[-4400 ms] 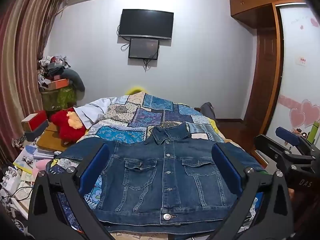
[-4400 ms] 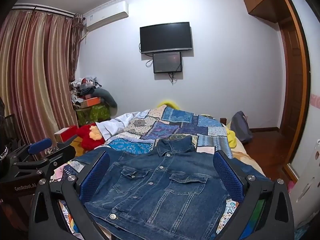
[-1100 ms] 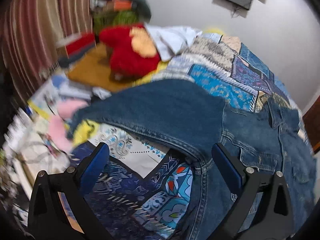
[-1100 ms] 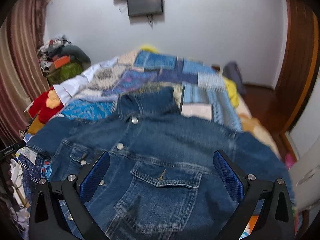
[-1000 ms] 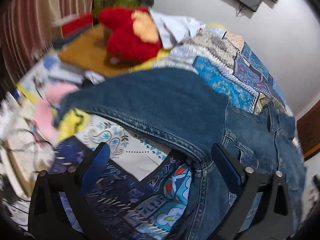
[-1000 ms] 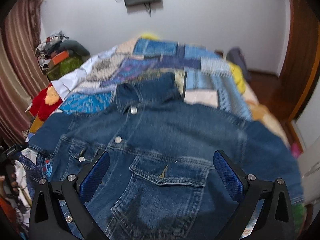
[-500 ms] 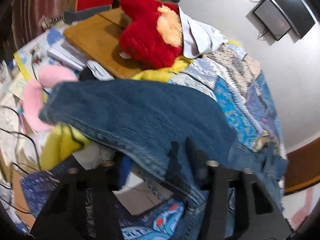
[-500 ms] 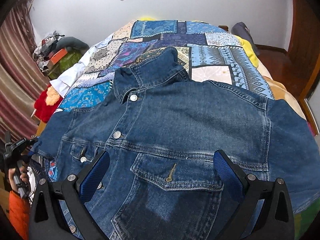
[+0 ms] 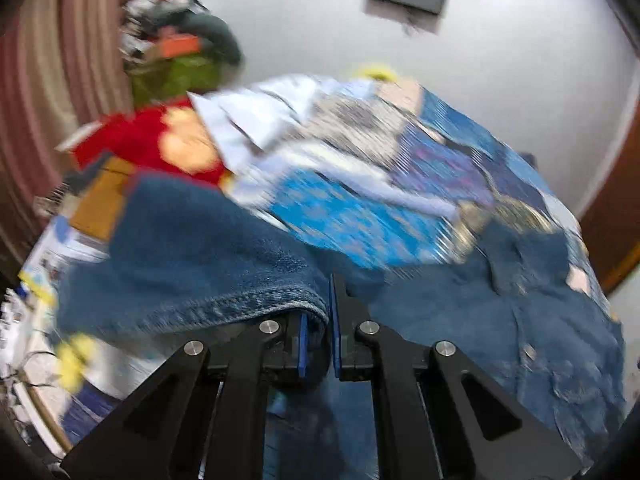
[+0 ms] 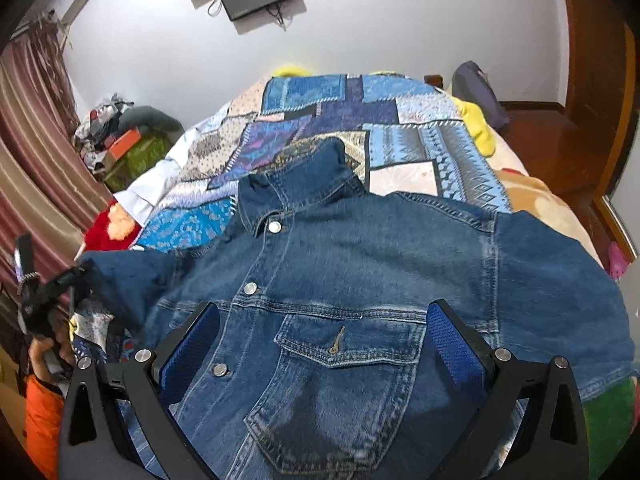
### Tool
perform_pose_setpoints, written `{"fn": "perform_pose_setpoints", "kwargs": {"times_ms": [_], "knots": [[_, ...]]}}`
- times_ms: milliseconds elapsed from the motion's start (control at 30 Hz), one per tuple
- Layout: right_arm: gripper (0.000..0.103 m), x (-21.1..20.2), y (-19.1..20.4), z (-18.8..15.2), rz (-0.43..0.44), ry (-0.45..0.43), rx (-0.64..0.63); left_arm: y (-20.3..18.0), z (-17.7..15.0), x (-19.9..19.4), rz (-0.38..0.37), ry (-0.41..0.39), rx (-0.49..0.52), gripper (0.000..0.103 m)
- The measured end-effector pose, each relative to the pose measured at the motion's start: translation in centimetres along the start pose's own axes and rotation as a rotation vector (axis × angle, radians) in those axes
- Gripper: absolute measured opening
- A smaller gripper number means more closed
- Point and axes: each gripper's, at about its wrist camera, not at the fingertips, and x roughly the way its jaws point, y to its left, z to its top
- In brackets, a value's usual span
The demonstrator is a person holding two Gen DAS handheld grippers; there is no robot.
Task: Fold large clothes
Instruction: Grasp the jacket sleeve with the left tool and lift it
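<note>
A blue denim jacket lies front up on the bed, buttoned, with its collar toward the far wall. My left gripper has its jaws closing on the hemmed edge of the jacket's left sleeve; the blue pads press on denim and the sleeve is lifted off the bed. The right wrist view shows that gripper at the far left, holding the raised sleeve. My right gripper hovers open over the chest pocket, with nothing pinched between its fingers.
A patchwork quilt covers the bed. A red plush toy, books and piled clutter crowd the left side beside striped curtains. The person's orange sleeve is at the lower left. A wooden door frame and floor lie to the right.
The left gripper went from wide open around the sleeve edge to shut on it, then lifted and carried it. The right gripper stayed open and rolled slightly over the chest.
</note>
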Motion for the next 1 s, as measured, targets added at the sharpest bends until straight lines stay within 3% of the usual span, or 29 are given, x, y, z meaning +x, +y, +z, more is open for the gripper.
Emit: {"fn": "perform_pose_setpoints", "kwargs": {"times_ms": [67,167,267,333,367,400,467,567,700,867,933,1000], "knots": [[0.103,-0.9,-0.1,-0.1,0.002,-0.012,-0.004,-1.3,-1.6,1.1,-0.055,0.058,0.022,0.008],[0.103,-2.2,0.0,-0.3,-0.004,-0.032,-0.018,-2.4,-3.9,3.2,-0.076,0.147,0.023,0.008],[0.103,-3.2,0.0,-0.5,-0.009,-0.046,-0.023,-1.3,-5.9,5.5,-0.101,0.253,-0.007,0.011],[0.103,-3.8,-0.2,-0.6,-0.007,-0.05,-0.018,-0.4,-6.6,6.3,-0.118,0.303,-0.043,0.023],[0.103,-4.0,-0.3,-0.7,-0.007,-0.051,-0.016,0.6,-6.9,6.5,-0.12,0.327,-0.069,0.036],[0.103,-4.2,-0.4,-0.8,-0.008,-0.051,-0.014,1.1,-7.4,6.2,-0.116,0.329,-0.085,0.052],[0.103,-4.3,-0.5,-1.0,-0.009,-0.048,-0.01,2.7,-7.7,5.2,-0.117,0.315,-0.12,0.062],[0.103,-4.2,-0.7,-1.1,-0.006,-0.039,-0.002,5.3,-7.1,2.3,-0.151,0.26,-0.172,0.067],[0.103,-3.5,-0.5,-1.3,0.0,-0.025,0.005,9.5,-5.7,-0.1,-0.135,0.162,-0.277,0.079],[0.103,-2.9,0.2,-1.4,0.018,-0.019,0.006,14.7,-4.1,1.6,-0.044,0.154,-0.436,0.076],[0.103,-2.7,0.4,-1.4,0.021,-0.02,0.001,15.4,-3.4,2.4,-0.045,0.158,-0.463,0.067],[0.103,-2.6,0.5,-1.3,0.018,-0.019,-0.001,14.7,-1.9,3.1,0.019,0.144,-0.439,0.043]]}}
